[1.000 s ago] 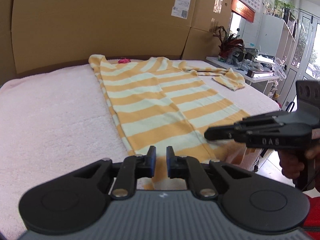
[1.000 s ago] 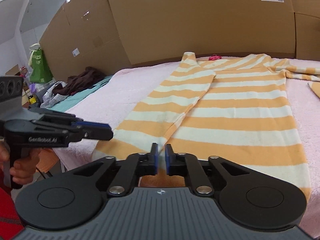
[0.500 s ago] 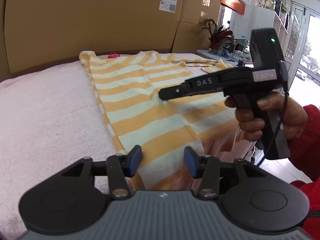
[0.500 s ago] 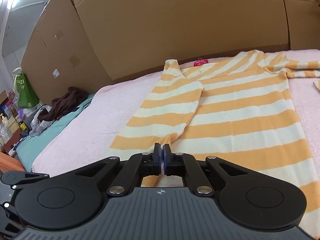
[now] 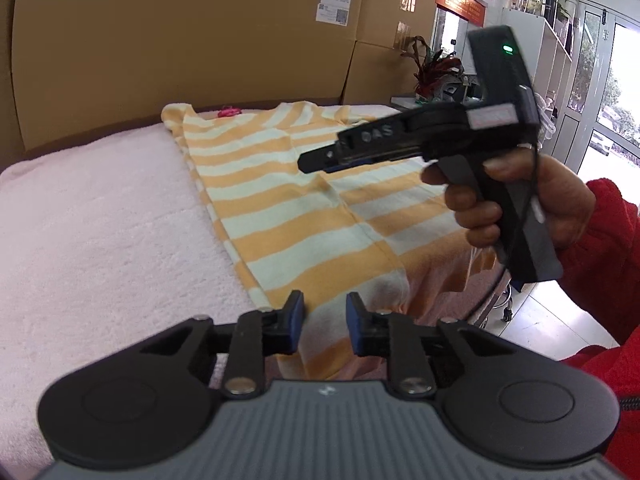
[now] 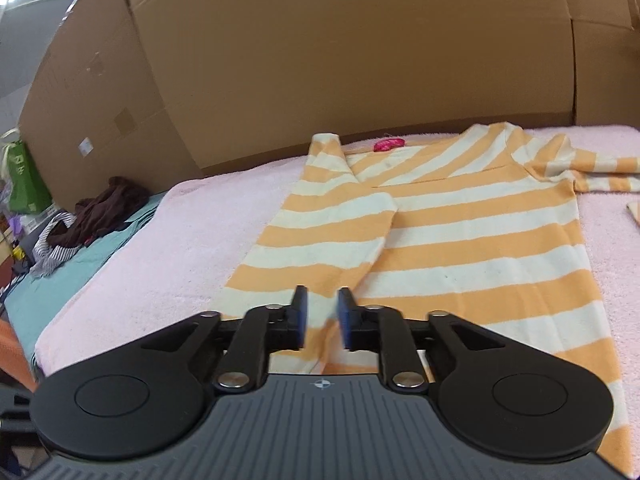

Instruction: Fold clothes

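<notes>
An orange-and-cream striped sweater (image 6: 460, 248) lies flat on the pink towel-covered bed (image 6: 168, 252), one sleeve folded over its body. Its hem (image 5: 320, 276) reaches the bed's near edge. My left gripper (image 5: 324, 312) hovers just above that hem. Its jaws are closing with a gap still between them, and no cloth is pinched. My right gripper (image 6: 322, 316) hangs over the lower part of the folded sleeve. Its jaws are opening and nothing is held between them. The left wrist view shows the right gripper (image 5: 312, 164) from the side, raised over the sweater in a hand (image 5: 520, 200) with a red sleeve.
Tall cardboard boxes (image 6: 340, 60) wall the far side of the bed. A heap of dark and striped clothes (image 6: 104, 208) lies on a teal sheet at the left. To the right stand a potted plant (image 5: 434, 68), shelves and a glass door, with floor past the bed's edge.
The right gripper rose from low beside the hem to above the sweater, and its shut jaws parted. The left jaws went from nearly shut to wide, then narrowed.
</notes>
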